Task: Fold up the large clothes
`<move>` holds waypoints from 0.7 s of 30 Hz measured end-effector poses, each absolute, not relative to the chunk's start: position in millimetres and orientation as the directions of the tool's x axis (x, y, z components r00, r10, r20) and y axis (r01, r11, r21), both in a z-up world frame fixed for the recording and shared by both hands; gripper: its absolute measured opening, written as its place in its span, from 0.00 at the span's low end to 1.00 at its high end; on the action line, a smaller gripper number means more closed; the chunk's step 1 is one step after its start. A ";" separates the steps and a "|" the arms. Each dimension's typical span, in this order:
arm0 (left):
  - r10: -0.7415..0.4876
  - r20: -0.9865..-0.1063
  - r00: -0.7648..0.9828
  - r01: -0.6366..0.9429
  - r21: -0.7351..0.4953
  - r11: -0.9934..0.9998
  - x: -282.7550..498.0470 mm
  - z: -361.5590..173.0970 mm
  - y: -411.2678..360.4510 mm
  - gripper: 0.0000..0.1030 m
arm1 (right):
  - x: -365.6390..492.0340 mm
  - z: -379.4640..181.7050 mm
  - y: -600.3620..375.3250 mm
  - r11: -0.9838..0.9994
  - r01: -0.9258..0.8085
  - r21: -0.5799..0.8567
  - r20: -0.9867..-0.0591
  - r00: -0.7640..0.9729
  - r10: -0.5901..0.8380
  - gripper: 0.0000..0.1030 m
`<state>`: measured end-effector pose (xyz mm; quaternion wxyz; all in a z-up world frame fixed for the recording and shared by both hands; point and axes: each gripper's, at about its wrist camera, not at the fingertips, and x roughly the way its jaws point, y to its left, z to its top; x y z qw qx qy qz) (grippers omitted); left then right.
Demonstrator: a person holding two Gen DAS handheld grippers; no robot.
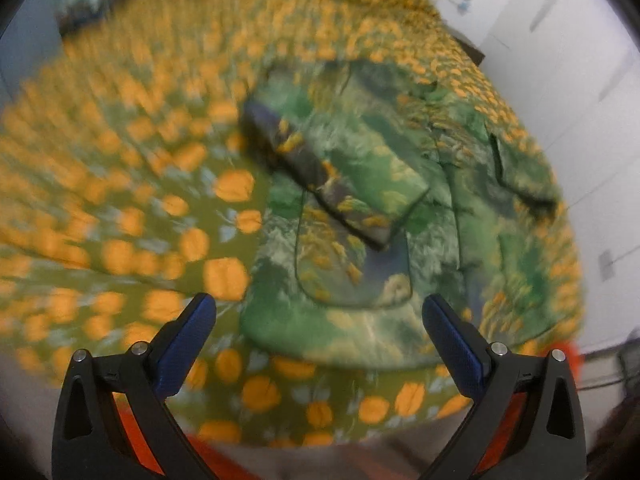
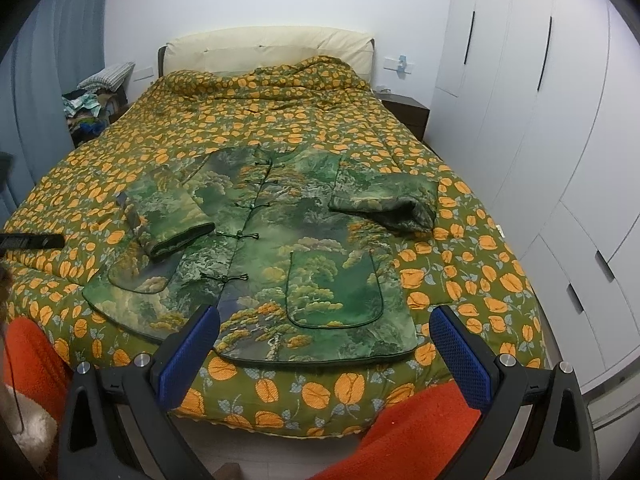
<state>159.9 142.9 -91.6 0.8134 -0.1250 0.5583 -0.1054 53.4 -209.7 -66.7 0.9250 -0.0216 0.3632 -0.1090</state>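
A green padded jacket with a landscape print (image 2: 296,240) lies flat on the bed, front up, knot buttons down the middle, hem toward me. Both sleeves are folded in over the body: the left sleeve (image 2: 168,212) and the right sleeve (image 2: 384,200). My right gripper (image 2: 324,344) is open and empty, held above the jacket's hem. In the blurred left wrist view the jacket (image 1: 360,208) lies ahead, and my left gripper (image 1: 320,328) is open and empty over its near left corner.
The bed is covered by an olive quilt with orange leaves (image 2: 248,120). White wardrobes (image 2: 540,120) stand on the right, a dark nightstand (image 2: 408,114) beside the headboard, a pile of clothes (image 2: 92,108) at the left. A black remote (image 2: 32,241) lies on the quilt's left edge.
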 end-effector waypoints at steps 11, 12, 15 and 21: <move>-0.478 -0.869 0.130 -0.084 -0.490 0.868 253.8 -231.3 154.9 0.84 | 54.9 -76.6 -210.6 0.969 0.193 -0.154 -0.690 0.681 -0.246 1.00; -0.494 -0.861 0.119 -0.074 -0.504 0.861 252.8 -232.6 148.7 0.66 | 56.0 -78.7 -211.7 0.968 0.196 -0.155 -0.695 0.675 -0.248 1.00; -0.461 -0.881 0.107 -0.006 -0.464 0.886 250.7 -227.0 125.1 0.18 | 60.9 -86.4 -214.9 0.966 0.204 -0.157 -0.712 0.655 -0.254 1.00; -0.305 -0.920 0.246 -0.033 -0.323 0.946 242.1 -186.6 118.2 0.12 | 65.2 -90.1 -212.8 0.968 0.192 -0.165 -0.712 0.656 -0.251 1.00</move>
